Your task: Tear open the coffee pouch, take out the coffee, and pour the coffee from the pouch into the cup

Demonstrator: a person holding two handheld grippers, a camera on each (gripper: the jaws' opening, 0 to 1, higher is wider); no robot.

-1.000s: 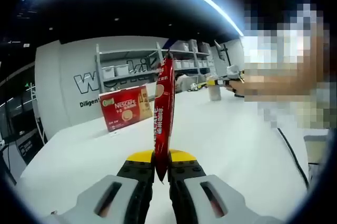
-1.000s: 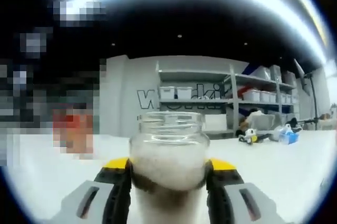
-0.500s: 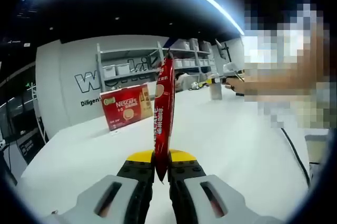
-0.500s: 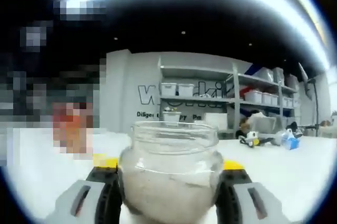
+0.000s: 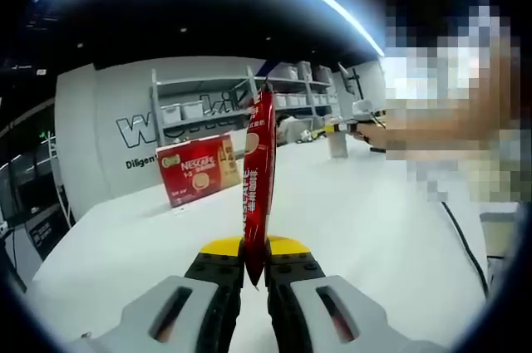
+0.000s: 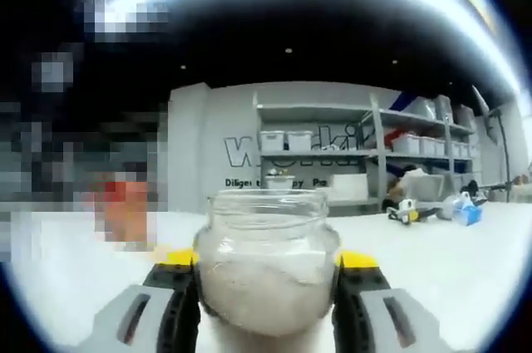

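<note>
In the left gripper view, the left gripper (image 5: 255,274) is clamping its jaws tight on the bottom end of a red coffee stick pouch (image 5: 258,183), which is standing upright above the white table (image 5: 357,220), while a red Nescafé box (image 5: 198,169) is sitting toward the table's far edge before grey shelving (image 5: 208,104). In the right gripper view, the right gripper (image 6: 266,303) is gripping a clear glass jar (image 6: 266,274) between its jaws, mouth up and holding pale powder.
</note>
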